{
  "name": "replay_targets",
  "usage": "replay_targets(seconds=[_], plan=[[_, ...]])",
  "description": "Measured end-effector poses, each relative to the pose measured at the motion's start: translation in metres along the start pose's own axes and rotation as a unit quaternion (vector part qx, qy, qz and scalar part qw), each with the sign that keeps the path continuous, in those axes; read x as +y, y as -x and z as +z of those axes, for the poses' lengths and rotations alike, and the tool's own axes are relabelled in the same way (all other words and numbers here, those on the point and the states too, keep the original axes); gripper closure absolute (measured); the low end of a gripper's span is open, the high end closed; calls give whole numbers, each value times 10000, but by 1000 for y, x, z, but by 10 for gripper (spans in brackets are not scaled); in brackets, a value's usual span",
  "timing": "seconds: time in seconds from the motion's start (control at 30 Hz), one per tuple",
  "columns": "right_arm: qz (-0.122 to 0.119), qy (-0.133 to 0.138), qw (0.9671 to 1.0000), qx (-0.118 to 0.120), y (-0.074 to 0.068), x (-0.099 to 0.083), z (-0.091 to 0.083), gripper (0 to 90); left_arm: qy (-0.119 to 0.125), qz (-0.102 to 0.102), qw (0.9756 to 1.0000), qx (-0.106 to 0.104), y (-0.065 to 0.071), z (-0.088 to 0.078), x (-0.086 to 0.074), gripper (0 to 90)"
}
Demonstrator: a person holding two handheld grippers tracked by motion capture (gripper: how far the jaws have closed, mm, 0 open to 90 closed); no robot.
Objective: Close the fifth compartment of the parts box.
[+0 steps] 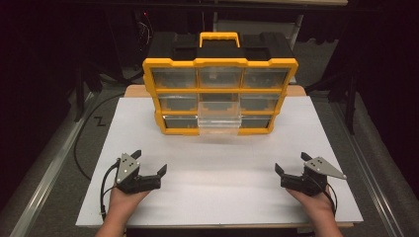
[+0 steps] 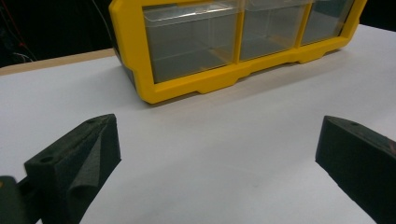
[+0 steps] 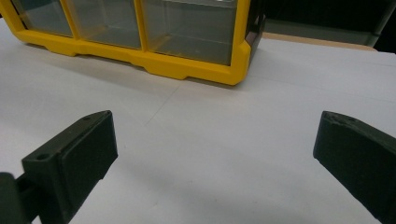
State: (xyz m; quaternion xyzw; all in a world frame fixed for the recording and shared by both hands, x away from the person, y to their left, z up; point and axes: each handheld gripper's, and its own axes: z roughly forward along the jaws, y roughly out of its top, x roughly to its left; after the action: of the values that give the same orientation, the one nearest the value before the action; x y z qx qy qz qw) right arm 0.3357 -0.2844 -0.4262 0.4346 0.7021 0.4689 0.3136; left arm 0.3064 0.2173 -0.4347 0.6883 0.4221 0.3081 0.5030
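Yellow drawer organizer (image 1: 220,96) stands upright at counter (image 1: 222,197) far edge, centred. Left gripper (image 1: 146,165) near front-left corner, right gripper (image 1: 292,165) near front-right; both gape wide, empty, well apart from organizer.

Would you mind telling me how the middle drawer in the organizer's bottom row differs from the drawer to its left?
The bottom middle drawer is pulled out past the yellow frame; the bottom left drawer sits flush. The middle drawer's front looks paler and catches light; the left drawer looks darker, recessed. Both are clear plastic, apparently empty.
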Motion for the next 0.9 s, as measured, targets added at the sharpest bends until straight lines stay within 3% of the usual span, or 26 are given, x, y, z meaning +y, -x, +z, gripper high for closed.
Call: replay_targets(seconds=[0.5,0.83,0.9], plan=[[-76,78,9998,160,-6,2,4,10,-10,-11,10000,49,-1,1,0,5],[-208,141,9992,304,-23,9,17,13,50,-47,10000,13,-1,1,0,1],[-288,131,9990,311,-26,10,21,13,68,-27,9999,84,-1,1,0,1]])
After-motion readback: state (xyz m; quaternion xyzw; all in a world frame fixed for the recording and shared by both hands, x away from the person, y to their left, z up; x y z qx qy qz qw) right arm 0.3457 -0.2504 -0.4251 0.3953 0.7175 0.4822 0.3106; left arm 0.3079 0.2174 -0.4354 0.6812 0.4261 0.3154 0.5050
